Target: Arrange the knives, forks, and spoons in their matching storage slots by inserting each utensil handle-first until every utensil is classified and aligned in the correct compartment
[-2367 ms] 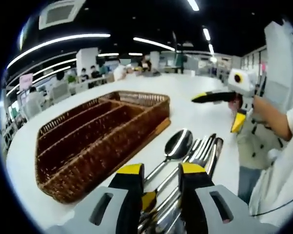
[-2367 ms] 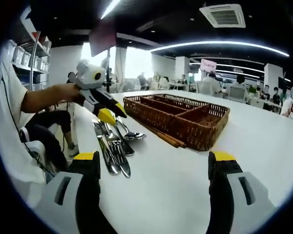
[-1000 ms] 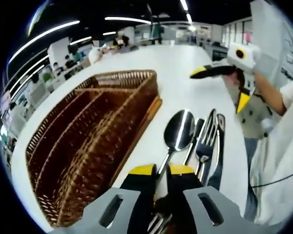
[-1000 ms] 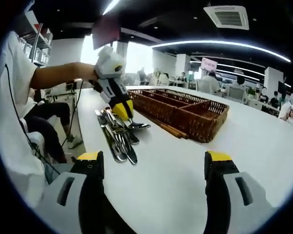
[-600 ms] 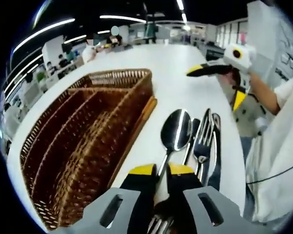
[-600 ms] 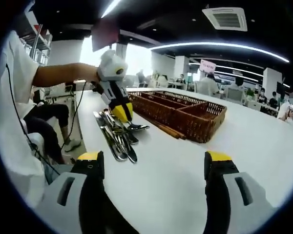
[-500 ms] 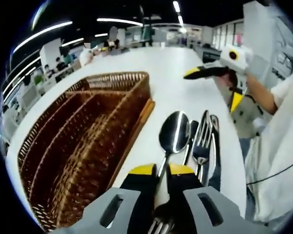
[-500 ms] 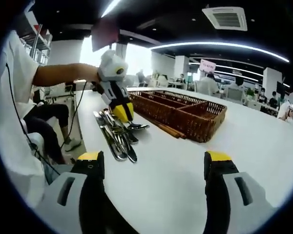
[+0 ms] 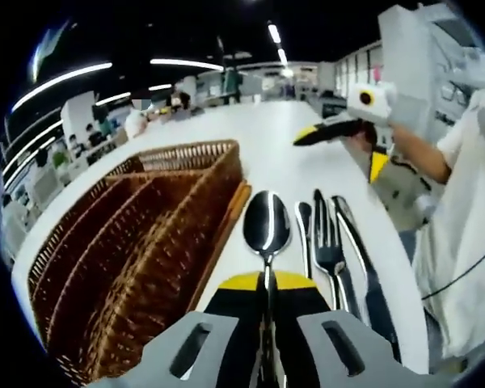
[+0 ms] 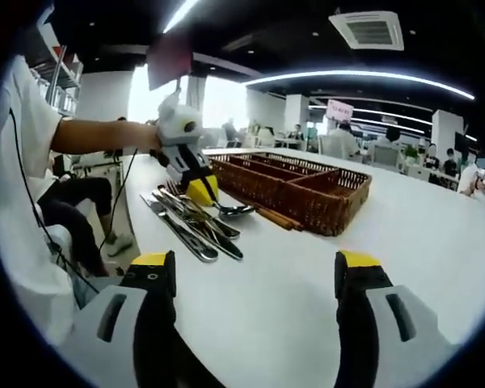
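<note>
Left gripper view: left gripper (image 9: 267, 280) pinching the spoon (image 9: 266, 230) by its handle, bowl pointing away, just beside the wicker tray (image 9: 129, 242); fork (image 9: 326, 246) and knife (image 9: 357, 259) lying alongside on the white table (image 9: 275, 153).

Right gripper view: right gripper (image 10: 255, 263) hovering spread wide, well apart from the cutlery pile (image 10: 190, 222).

White table (image 10: 404, 242) w/ wicker tray (image 9: 137, 234), cutlery (image 10: 190, 222) (loose pile).

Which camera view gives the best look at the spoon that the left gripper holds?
The left gripper view: the spoon stands close, bowl up, its handle between the shut jaws. In the right gripper view the spoon is small and distant, under the left gripper.
</note>
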